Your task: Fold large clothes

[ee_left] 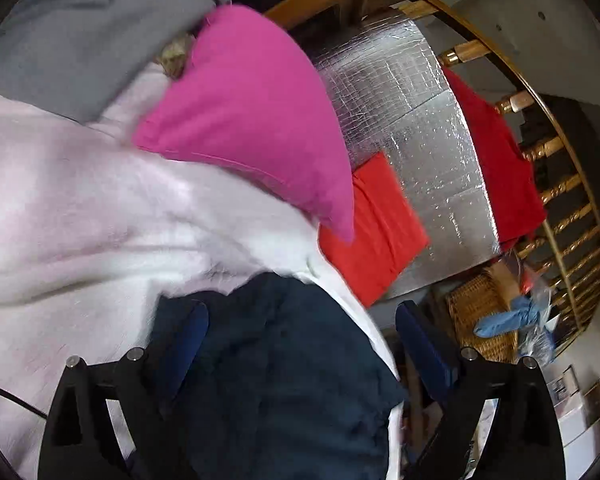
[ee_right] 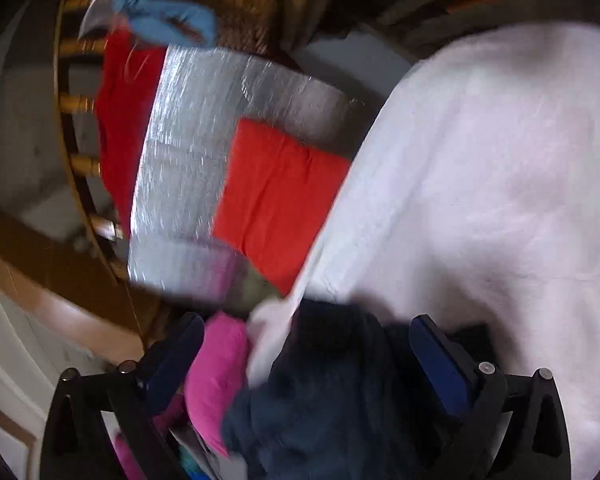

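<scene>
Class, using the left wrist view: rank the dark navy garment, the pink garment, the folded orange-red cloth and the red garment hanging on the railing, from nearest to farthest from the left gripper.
1. Dark navy garment: right between the left gripper fingers.
2. Pink garment: ahead, up and left.
3. Folded orange-red cloth: ahead right, on the silver mat.
4. Red garment: far right, on the railing.

The middle two are fairly close.

1. Silver foil-faced mat [ee_left: 420, 152]: covers the work surface.
2. Wooden railing [ee_left: 556, 184]: runs beyond the mat's far edge.
3. Wicker basket [ee_left: 480, 308]: stands beside the mat's corner, blue glove [ee_left: 504, 316] on it.
</scene>
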Tool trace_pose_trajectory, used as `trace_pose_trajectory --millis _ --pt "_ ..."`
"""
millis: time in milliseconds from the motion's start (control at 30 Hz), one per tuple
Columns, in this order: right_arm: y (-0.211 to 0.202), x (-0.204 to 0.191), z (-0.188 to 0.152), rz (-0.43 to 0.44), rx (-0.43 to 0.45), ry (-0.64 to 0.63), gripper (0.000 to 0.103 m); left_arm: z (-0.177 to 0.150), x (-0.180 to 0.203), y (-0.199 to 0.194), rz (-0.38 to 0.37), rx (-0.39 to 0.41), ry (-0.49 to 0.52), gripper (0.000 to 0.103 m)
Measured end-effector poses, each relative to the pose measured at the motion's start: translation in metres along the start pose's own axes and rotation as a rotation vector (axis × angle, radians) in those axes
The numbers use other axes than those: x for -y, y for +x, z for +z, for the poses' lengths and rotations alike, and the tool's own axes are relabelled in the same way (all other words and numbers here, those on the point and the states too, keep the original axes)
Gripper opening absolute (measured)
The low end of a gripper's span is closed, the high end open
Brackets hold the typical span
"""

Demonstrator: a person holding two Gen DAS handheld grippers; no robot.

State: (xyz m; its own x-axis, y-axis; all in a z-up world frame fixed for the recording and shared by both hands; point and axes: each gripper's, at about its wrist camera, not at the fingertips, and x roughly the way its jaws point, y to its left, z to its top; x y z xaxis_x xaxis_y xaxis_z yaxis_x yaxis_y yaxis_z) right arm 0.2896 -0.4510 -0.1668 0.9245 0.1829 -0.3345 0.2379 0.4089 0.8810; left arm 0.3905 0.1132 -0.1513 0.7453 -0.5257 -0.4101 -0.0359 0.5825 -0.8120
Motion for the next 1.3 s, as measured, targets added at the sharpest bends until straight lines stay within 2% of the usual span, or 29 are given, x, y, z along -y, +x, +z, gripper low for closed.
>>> trace_pose_trajectory --millis 100,167,267,333,433,533,633,900,1033,1233,1300 --pt "-0.030 -0.016 -0.023 -0.077 -0.024 -0.098 0.103 -0.031 -0.001 -0.026 0.051 -0.012 0.010 0.095" --pt "-0.052 -0.018 -0.042 -0.098 -0.048 -0.135 0.103 -0.060 -0.008 -0.040 0.098 -0.021 -0.015 0.095" --pt "-0.078 -0.017 -0.066 -0.104 -0.071 -0.145 0.103 -0.099 -0.019 -0.053 0.145 -0.050 -0.015 0.095" --pt "-0.094 -0.011 -0.089 -0.101 -0.090 -0.142 0.103 -0.118 -0.025 -0.057 0.209 -0.073 0.000 0.095" --pt "-0.104 -0.003 -0.115 -0.107 -0.132 -0.127 0.103 -0.132 -0.035 -0.058 0.295 -0.104 -0.025 0.095" --pt "-0.107 0.011 -0.141 -0.094 -0.198 -0.073 0.103 -0.137 -0.040 -0.058 0.307 -0.122 -0.051 0.095" --pt "-0.098 0.021 -0.155 -0.093 -0.250 -0.029 0.103 -0.139 -0.050 -0.054 0.300 -0.105 -0.085 0.095" --pt "-0.051 0.047 -0.151 -0.130 -0.260 0.089 0.103 -0.128 -0.056 -0.031 0.289 -0.060 -0.111 0.094" --pt "-0.030 0.051 -0.140 -0.156 -0.227 0.086 0.103 -0.123 -0.061 -0.023 0.301 -0.041 -0.097 0.094" --pt "-0.009 0.046 -0.130 -0.184 -0.176 0.020 0.102 -0.114 -0.061 -0.010 0.308 -0.018 -0.094 0.063" --pt "-0.009 0.045 -0.127 -0.201 -0.143 -0.009 0.090 -0.114 -0.056 -0.010 0.304 -0.003 -0.071 0.048"
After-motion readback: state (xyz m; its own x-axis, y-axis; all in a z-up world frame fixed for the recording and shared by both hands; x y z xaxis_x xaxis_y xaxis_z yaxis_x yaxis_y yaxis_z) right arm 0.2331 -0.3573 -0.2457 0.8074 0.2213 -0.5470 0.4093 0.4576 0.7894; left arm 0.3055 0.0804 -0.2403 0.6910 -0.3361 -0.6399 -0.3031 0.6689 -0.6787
